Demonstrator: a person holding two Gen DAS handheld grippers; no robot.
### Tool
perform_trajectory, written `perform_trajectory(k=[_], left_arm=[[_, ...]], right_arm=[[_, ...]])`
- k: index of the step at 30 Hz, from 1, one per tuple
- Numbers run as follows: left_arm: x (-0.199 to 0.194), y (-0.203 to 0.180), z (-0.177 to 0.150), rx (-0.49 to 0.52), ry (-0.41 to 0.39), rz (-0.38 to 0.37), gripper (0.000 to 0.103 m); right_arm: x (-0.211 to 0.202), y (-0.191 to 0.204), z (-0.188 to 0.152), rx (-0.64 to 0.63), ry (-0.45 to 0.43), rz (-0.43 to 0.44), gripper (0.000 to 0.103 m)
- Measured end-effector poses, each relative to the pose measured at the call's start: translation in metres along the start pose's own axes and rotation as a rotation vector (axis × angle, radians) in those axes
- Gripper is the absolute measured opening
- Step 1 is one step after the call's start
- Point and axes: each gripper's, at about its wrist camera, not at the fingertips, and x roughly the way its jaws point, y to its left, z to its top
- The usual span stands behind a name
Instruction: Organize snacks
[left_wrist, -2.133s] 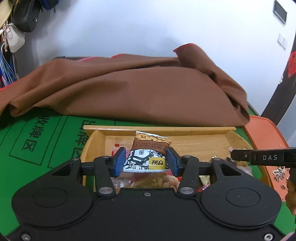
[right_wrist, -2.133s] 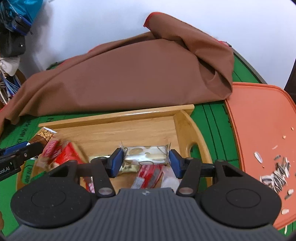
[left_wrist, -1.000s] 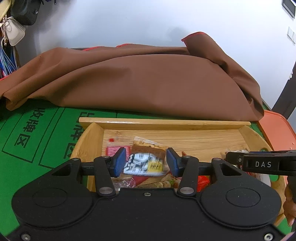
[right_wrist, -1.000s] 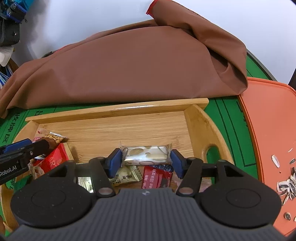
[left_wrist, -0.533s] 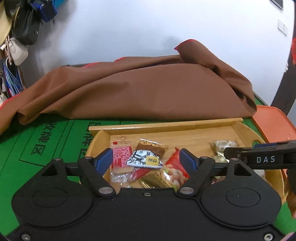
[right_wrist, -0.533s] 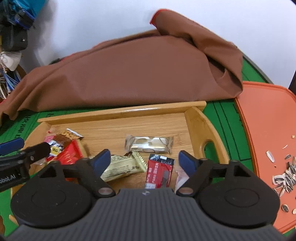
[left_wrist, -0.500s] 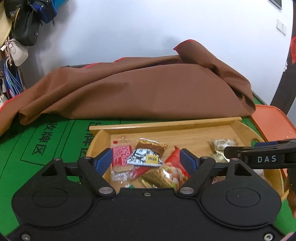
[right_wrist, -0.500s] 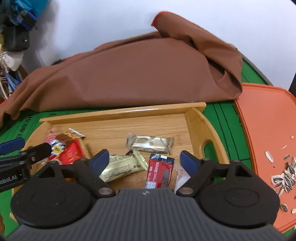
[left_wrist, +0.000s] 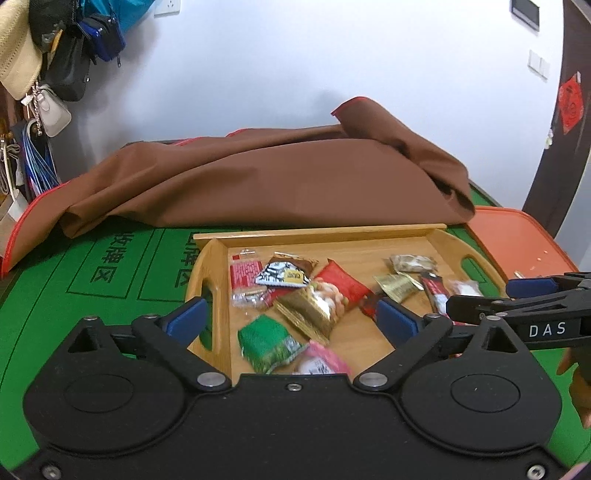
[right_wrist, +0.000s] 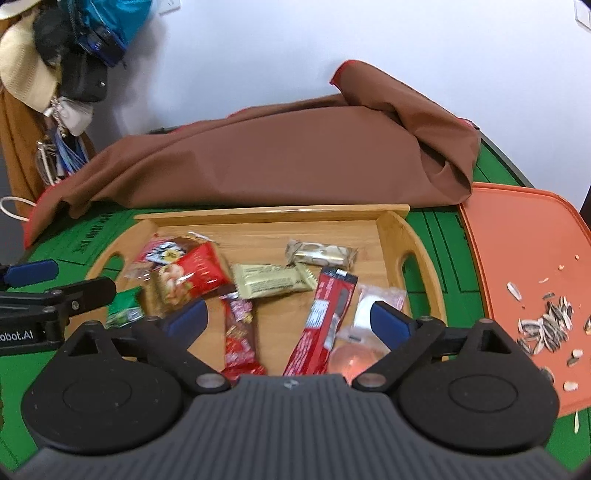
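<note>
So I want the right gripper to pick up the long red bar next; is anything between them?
Nothing visible does. The right gripper is open with the long red bar lying flat directly ahead in the wooden tray; a clear pink-and-white packet lies close beside it.

Snack packets (right_wrist: 273, 282) lie in the tray (right_wrist: 391, 229) at mid-frame before me; cloth (right_wrist: 295, 155) behind it, mat (right_wrist: 517, 236) at right.
</note>
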Motion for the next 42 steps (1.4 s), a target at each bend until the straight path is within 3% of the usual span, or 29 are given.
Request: perform_trajectory(k=[10,20,42], left_arm=[[-0.044,0.0,-0.032,0.0,-0.028,-0.016,0.101],[-0.063,-0.004,-0.069,0.023,-0.022,-0.006,0.102],[-0.064,-0.006,-0.117,-0.013,0.015,0.038,0.102]], right_arm=[[-0.042,0.007,-0.034,-0.019,-0.051,0.026,0.101],[-0.066,0.01,-0.072,-0.054,-0.08,-0.008,0.103],[-0.072,0.019,-0.117,-0.094,-0.053,-0.041,0.103]])
